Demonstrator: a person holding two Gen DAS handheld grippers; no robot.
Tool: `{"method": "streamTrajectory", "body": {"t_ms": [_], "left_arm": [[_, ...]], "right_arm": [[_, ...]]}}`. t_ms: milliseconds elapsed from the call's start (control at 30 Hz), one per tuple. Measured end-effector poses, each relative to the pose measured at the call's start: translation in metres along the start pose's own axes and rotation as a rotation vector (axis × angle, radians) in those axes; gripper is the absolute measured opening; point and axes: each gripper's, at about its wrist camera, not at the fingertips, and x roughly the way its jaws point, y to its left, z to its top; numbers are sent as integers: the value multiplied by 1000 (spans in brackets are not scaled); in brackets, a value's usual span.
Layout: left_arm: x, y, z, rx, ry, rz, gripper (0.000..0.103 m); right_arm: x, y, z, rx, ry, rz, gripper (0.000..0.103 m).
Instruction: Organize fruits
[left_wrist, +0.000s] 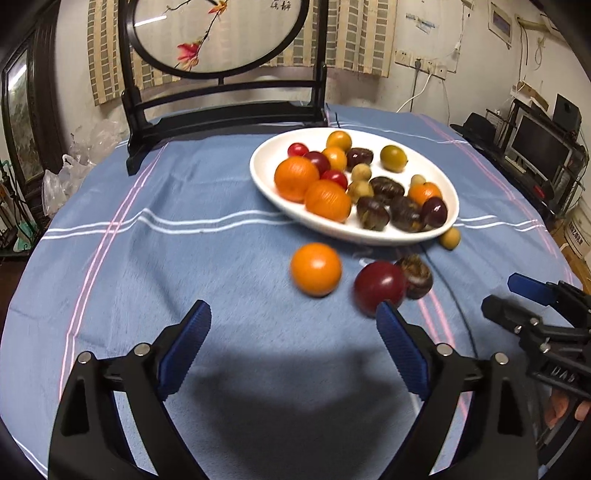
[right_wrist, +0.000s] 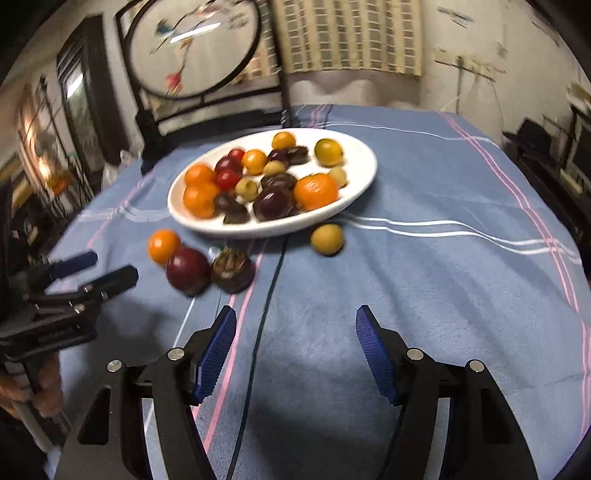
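Note:
A white oval plate (left_wrist: 424, 236) (right_wrist: 364, 177) holds several oranges, red and dark fruits and small tan ones. On the blue cloth in front of it lie an orange (left_wrist: 316, 269) (right_wrist: 163, 245), a dark red plum (left_wrist: 380, 288) (right_wrist: 187, 271), a brown chestnut-like fruit (left_wrist: 415, 276) (right_wrist: 232, 270) and a small tan fruit (left_wrist: 450, 238) (right_wrist: 327, 239). My left gripper (left_wrist: 293, 314) is open with nothing between its fingers, just short of the orange and plum. My right gripper (right_wrist: 295, 317) (left_wrist: 498, 299) is open and bare, near the chestnut-like fruit.
A dark wooden stand with a round painted screen (left_wrist: 221, 37) (right_wrist: 192, 48) rises at the table's far edge. A thin black cable (right_wrist: 273, 280) runs across the cloth. Shelves with a monitor (left_wrist: 539, 147) stand to the right, plastic bags (left_wrist: 70, 173) to the left.

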Motion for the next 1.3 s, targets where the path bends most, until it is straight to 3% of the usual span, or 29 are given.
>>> {"method": "streamTrajectory", "body": {"t_ms": [100, 300, 500, 567, 600, 767, 1133, 1233, 1300], "left_arm": [[2, 6, -5, -7, 9, -11, 89], [7, 12, -8, -32, 49, -48, 89], [10, 12, -8, -28, 68, -38, 89], [11, 12, -7, -27, 71, -36, 89], [11, 12, -7, -28, 71, -38, 89], [12, 9, -8, -18, 80, -56, 89], [12, -11, -17, 40, 98, -132, 89], [18, -19, -19, 37, 139, -164, 78], [21, -24, -18, 32, 154, -151, 76]], "right_arm": [[13, 17, -3, -80, 52, 3, 59], [38, 39, 6, -151, 88, -12, 59], [61, 50, 29, -181, 78, -7, 58], [65, 52, 35, -176, 74, 28, 40], [66, 52, 36, -171, 74, 37, 38], [58, 45, 32, -127, 75, 63, 38], [30, 9, 12, 11, 66, 27, 38], [24, 4, 13, 21, 42, 27, 38], [17, 1, 15, 23, 14, 22, 38]]}}
